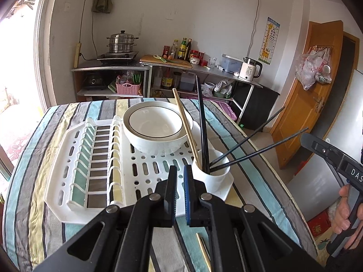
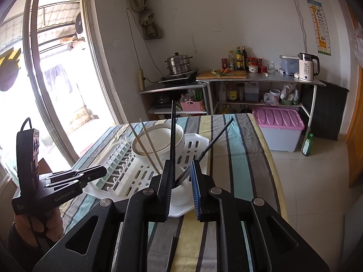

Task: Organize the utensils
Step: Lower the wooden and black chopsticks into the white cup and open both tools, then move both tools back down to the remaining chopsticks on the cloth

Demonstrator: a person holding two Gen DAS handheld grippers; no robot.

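Striped cloth covers the table point(image 1: 40, 181), and behind it stand kitchen shelves with a steamer pot point(image 1: 122, 42) and a white kettle point(image 1: 249, 68). On the table lies a white dish rack point(image 1: 74, 170) with stacked white bowls point(image 1: 156, 129) at its far side. At the right near corner of the rack stands a white cup point(image 1: 215, 174) holding black chopsticks point(image 1: 202, 122) and wooden chopsticks point(image 1: 185, 127). The left hand-held gripper point(image 1: 180, 170) is clenched on nothing, just near the cup. The right hand-held gripper point(image 2: 181, 165) is released, its jaws slightly apart in front of the cup, pressing nothing
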